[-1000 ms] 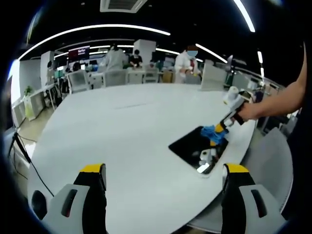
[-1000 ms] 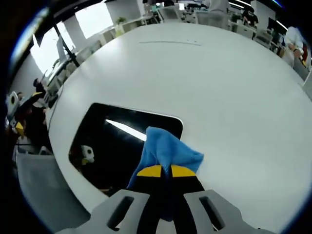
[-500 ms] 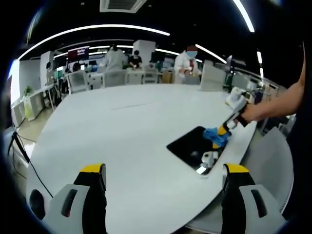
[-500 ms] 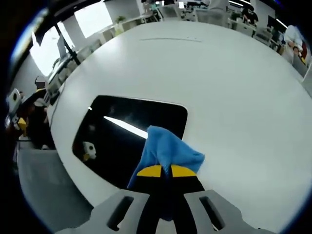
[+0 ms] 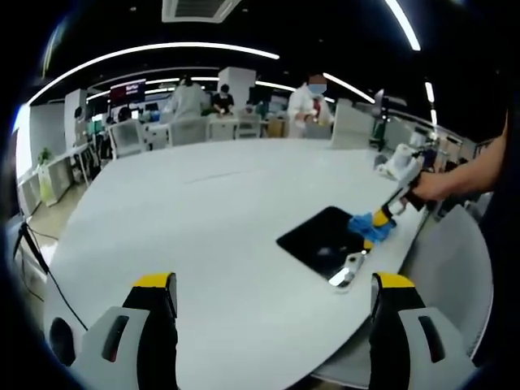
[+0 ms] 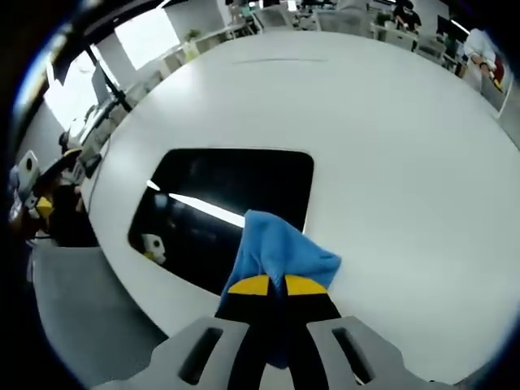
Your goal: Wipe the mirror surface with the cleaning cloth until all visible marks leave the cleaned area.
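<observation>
A dark rectangular mirror (image 5: 323, 244) (image 6: 223, 207) lies flat near the edge of a large white table (image 5: 203, 227). My right gripper (image 6: 269, 285) is shut on a blue cleaning cloth (image 6: 279, 253), which hangs at the mirror's near right edge. In the left gripper view that gripper (image 5: 380, 220) comes in from the right, held by a person's arm, with the blue cloth (image 5: 368, 227) over the mirror's far corner. My left gripper (image 5: 275, 286) is open above the table, well short of the mirror, with nothing between its yellow-tipped fingers (image 5: 154, 284).
The white table (image 6: 390, 146) stretches wide beyond the mirror. Its rim (image 6: 122, 284) runs close to the mirror's left side, with grey floor below. Chairs (image 5: 130, 134), desks and several people stand at the room's back.
The right gripper and cloth have drawn back toward the mirror's near right corner; more of the mirror now lies ahead of the cloth. The left gripper has hardly moved.
</observation>
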Demonstrator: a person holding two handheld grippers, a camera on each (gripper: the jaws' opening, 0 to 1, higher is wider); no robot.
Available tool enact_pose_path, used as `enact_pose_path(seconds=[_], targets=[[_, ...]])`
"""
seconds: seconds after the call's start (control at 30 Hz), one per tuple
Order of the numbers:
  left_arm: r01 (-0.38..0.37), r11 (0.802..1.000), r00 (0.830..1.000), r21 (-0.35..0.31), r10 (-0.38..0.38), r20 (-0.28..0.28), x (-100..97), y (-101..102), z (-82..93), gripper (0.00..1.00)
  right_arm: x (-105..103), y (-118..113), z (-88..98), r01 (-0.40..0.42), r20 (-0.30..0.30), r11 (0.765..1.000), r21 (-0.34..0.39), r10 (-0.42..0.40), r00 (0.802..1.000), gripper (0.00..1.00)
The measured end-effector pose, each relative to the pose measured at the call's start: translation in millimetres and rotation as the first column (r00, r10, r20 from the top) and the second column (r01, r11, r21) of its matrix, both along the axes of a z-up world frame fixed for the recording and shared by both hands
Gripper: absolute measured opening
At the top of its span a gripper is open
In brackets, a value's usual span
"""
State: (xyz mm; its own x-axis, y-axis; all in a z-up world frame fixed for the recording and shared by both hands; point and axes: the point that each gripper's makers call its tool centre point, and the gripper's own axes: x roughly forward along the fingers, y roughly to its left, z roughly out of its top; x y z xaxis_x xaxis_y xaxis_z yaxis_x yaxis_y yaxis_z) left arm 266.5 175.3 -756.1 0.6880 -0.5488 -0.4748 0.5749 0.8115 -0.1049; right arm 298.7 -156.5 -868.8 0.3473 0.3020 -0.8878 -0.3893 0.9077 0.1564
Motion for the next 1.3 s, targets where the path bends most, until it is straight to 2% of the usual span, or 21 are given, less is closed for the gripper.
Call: enact_pose_path(seconds=[0.1, 0.3, 0.53, 0.73, 0.93, 1.13, 1.3], targets=[[0.018, 1.0, 1.0, -0.001, -0.018, 0.005, -2.4, -2.2, -1.4, 1.0, -0.1, 1.3, 0.1, 0.032, -0.026, 0.999, -0.007, -0.032, 0.999, 0.0], [0.018, 1.0, 1.0, 0.011, -0.017, -0.012, -6.4, 1.0, -5.4, 1.0, 2.3, 24.1, 0.2, 0.029, -0.034, 0.999, 0.021, -0.028, 0.999, 0.0], [-0.007, 1.0, 1.0, -0.007, 0.007, -0.02, -6.1, 7.6, -6.2, 1.0, 0.4, 63.3, 0.7, -0.022, -0.031, 1.0, 0.018, 0.023, 0.999, 0.0], [-0.002, 1.0, 1.0, -0.015, 0.002, -0.018, -6.8, 4.6, -5.5, 1.0, -4.6, 96.4, 1.0, -0.069, -0.035, 0.997, 0.033, 0.07, 0.997, 0.0], [0.001, 1.0, 1.0, -0.019, -0.001, -0.018, -8.2, 5.5, -5.8, 1.0, -7.9, 121.5, 1.0, -0.082, -0.043, 0.996, 0.034, 0.083, 0.996, 0.0], [0.009, 1.0, 1.0, -0.02, -0.009, -0.018, -11.3, 7.4, -4.8, 1.0, -18.5, 158.1, 0.7, -0.128, -0.056, 0.99, 0.064, 0.132, 0.99, 0.0], [0.011, 1.0, 1.0, -0.016, -0.012, -0.024, -13.8, 13.4, -6.9, 1.0, -26.4, 183.8, 0.9, -0.192, -0.046, 0.98, 0.053, 0.195, 0.98, 0.0]])
